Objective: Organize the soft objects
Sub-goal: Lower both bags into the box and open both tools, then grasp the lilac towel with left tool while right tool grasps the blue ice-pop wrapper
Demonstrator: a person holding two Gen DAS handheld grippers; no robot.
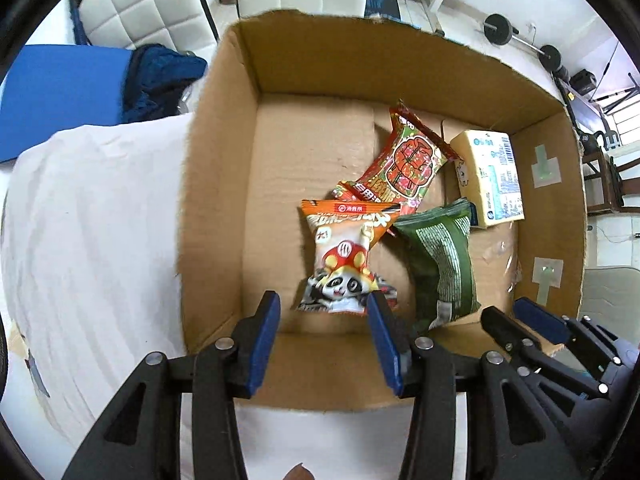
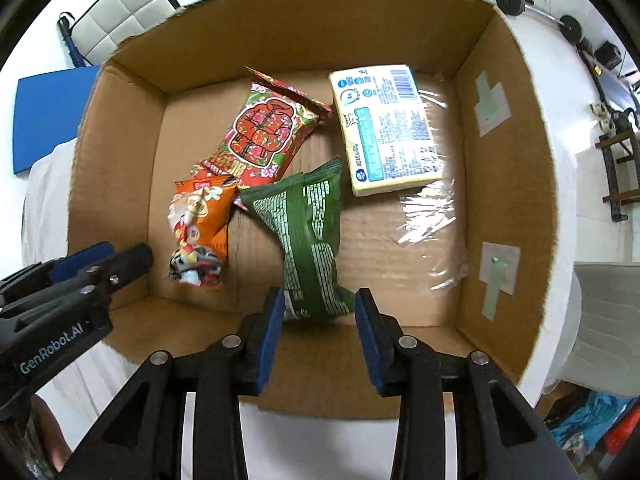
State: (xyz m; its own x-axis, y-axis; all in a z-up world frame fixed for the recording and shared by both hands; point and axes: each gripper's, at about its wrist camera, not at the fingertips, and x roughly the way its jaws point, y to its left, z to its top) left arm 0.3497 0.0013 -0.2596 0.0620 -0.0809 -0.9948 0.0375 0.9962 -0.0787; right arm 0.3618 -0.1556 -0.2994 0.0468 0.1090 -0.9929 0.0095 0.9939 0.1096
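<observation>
An open cardboard box (image 1: 224, 184) (image 2: 120, 152) holds several soft packs. An orange panda snack bag (image 1: 348, 252) (image 2: 200, 232) lies near the front. A green bag (image 1: 440, 260) (image 2: 308, 236) lies beside it. A red patterned bag (image 1: 404, 160) (image 2: 264, 132) and a pale yellow tissue pack (image 1: 488, 176) (image 2: 384, 128) lie behind. My left gripper (image 1: 324, 312) is open above the box's front wall, just before the orange bag. My right gripper (image 2: 318, 308) is open with the green bag's near end between its fingertips; it shows in the left wrist view (image 1: 516, 316).
The box stands on a white cloth (image 1: 92, 220). A blue mat (image 1: 60, 96) and dark blue fabric (image 1: 160, 76) lie left of it. White padded chairs (image 1: 144, 8) and barbell weights (image 1: 500, 28) are behind. Clear plastic film (image 2: 428, 216) lies on the box floor.
</observation>
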